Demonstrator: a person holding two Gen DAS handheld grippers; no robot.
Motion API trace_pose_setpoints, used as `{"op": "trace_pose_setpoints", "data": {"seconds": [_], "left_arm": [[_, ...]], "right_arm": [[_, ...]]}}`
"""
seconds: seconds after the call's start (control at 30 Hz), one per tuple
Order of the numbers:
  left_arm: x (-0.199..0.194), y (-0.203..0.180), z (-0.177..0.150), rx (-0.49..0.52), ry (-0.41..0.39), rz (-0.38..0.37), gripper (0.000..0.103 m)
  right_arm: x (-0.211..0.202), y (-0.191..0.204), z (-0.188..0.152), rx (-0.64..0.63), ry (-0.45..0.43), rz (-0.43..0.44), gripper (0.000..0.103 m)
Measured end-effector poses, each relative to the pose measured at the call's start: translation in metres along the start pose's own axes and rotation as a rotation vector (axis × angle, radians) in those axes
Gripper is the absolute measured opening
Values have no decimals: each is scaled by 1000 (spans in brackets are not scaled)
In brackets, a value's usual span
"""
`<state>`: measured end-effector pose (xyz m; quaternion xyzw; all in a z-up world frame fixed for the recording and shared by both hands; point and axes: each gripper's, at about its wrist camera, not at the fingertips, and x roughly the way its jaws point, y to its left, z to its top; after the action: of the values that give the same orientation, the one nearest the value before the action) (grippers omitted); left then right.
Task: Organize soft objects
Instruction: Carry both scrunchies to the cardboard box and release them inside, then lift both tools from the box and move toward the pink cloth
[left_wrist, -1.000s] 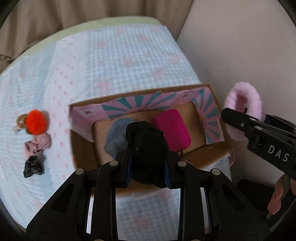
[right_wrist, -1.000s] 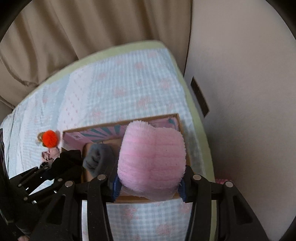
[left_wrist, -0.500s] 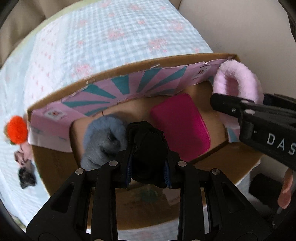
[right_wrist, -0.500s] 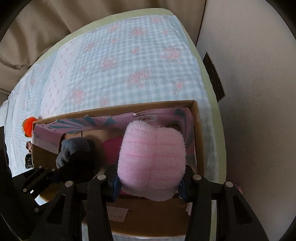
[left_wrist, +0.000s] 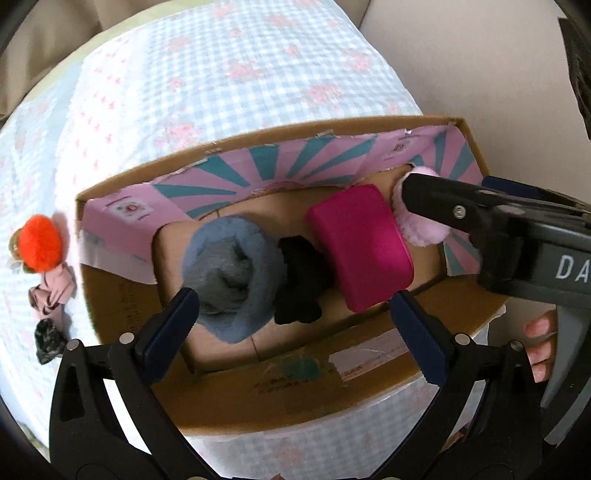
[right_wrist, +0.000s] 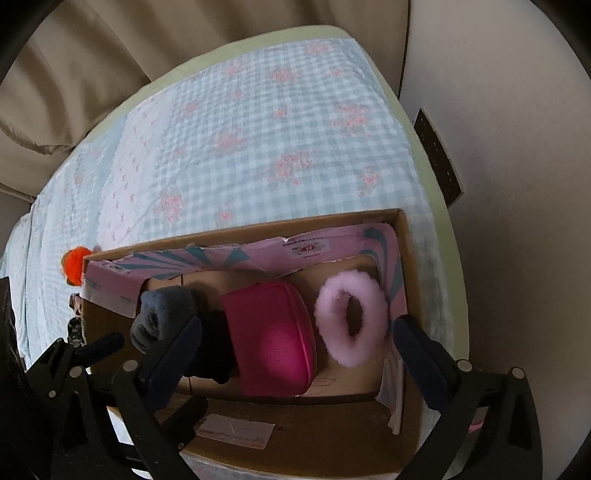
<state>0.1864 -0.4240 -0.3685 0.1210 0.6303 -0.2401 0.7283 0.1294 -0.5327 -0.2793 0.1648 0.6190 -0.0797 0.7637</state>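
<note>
Now spread wide, holding nothing: left gripper above black fabric bundle, right gripper above fluffy pink ring scrunchie, both deposited inside pink-lined cardboard box for sorting.

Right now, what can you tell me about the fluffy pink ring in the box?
The fluffy pink ring is a pale pink loop of soft, furry stuff with an oval hole through its middle, where the brown box floor shows. It looks like a plush scrunchie. It lies loose inside the cardboard box, at the right end, beside the hot pink pouch and close to the striped pink lining. The right gripper is open above it and not holding it.
</note>
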Motion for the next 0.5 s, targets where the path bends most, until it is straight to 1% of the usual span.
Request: {"op": "trace_pose_setpoints", "data": {"seconds": [0.17,0.27,0.5], "left_arm": [[-26,-1,-4,-5,-52,15,103],[-52,-3,-8,-3,-94,5,103],[-115,-1,-23,6,-188,1,103]], "right_arm": [[-22,5,-2,-5,-27,0,103],[-42,9,-4,-8,-64,-13,103],[-112,28,-19,6,-172,-13,103]]}}
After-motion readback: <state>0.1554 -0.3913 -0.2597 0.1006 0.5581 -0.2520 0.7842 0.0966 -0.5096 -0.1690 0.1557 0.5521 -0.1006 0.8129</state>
